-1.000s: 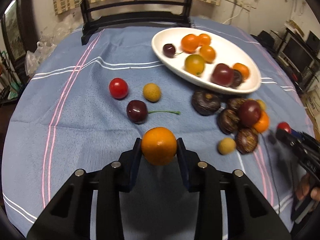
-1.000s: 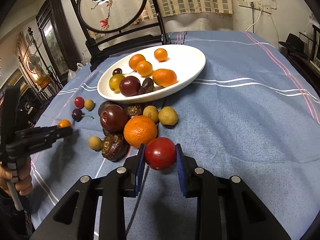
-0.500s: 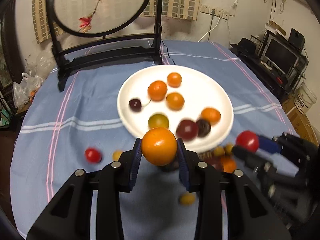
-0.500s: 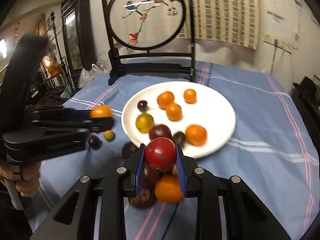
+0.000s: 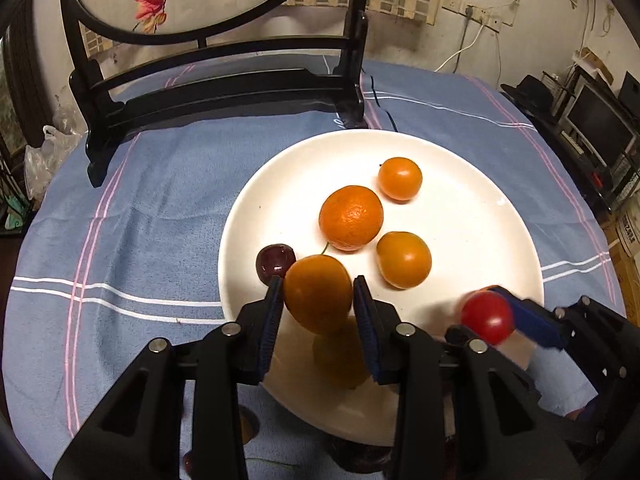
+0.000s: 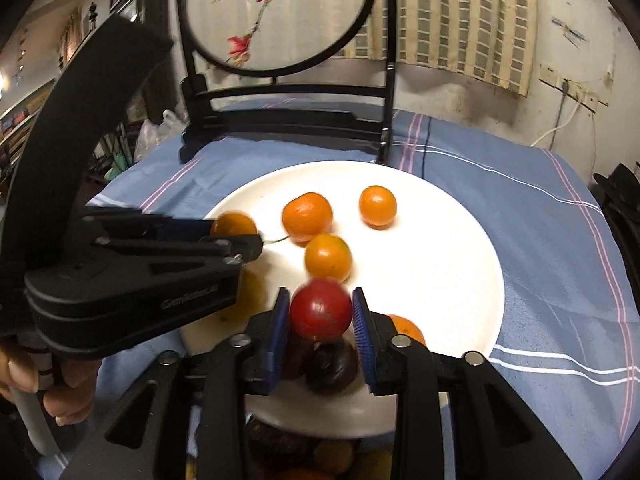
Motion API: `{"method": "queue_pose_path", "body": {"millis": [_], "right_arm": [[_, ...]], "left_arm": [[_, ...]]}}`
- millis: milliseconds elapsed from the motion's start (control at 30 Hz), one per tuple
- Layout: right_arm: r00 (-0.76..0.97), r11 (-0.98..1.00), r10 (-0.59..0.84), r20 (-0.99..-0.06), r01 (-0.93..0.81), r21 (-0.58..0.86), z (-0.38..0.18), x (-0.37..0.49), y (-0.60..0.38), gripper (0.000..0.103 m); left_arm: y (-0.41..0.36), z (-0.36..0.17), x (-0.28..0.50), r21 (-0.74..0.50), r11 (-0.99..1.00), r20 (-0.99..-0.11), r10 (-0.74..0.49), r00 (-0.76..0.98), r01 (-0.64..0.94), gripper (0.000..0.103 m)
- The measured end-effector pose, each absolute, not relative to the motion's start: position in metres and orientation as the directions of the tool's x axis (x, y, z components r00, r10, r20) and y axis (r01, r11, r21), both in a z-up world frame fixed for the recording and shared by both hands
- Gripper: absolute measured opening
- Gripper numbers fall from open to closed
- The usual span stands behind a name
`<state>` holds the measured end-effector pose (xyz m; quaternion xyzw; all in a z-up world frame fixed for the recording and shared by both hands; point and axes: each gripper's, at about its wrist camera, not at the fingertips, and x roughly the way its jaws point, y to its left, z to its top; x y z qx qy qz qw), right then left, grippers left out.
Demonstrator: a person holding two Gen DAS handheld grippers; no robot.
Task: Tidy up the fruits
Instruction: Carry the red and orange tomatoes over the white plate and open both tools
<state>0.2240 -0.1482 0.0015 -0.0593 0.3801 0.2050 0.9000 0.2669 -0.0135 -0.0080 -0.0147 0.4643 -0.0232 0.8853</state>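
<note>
Fruits: left hand-held gripper [image 5: 318,294] clamps an orange [image 5: 318,292], right hand-held gripper [image 6: 320,312] a tomato [image 6: 320,310], over the plate's [image 5: 480,208] near rim.

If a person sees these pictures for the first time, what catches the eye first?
First, the two fruits held above the round white plate: a small orange citrus fruit clamped in the left gripper, and a shiny red tomato in the right gripper. Behind the plate stands a round embroidered screen in a black frame.
</note>
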Motion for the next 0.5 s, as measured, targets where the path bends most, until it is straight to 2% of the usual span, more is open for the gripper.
{"method": "queue_pose_path", "body": {"millis": [33,100,200,267,500], "right_arm": [[0.631,0.913,0.322,-0.706,-0.404,0.055,0.001,0.224,-0.15,0.055],[0.636,0.918,0.322,-0.701,-0.392,0.066,0.002,0.222,-0.155,0.057],[0.639,0.919,0.343,-0.688,-0.381,0.103,0.009,0.212,-0.165,0.058],[0.638,0.92,0.355,-0.684,-0.369,0.133,0.012,0.2,-0.174,0.058],[0.621,0.92,0.362,-0.695,-0.359,0.159,0.011,0.149,-0.192,0.061]], "left_arm": [[-0.013,-0.007,0.266,-0.048,0.998,-0.818,-0.055,0.572,0.028,0.056],[-0.015,-0.001,0.259,-0.022,0.999,-0.8,-0.035,0.599,0.028,0.064],[-0.014,0.012,0.244,-0.002,0.999,-0.779,-0.024,0.626,0.036,0.068],[-0.011,0.019,0.234,-0.009,1.0,-0.772,-0.023,0.636,0.026,0.077],[-0.005,0.032,0.171,0.027,0.999,-0.731,0.0,0.683,0.029,0.084]]}}
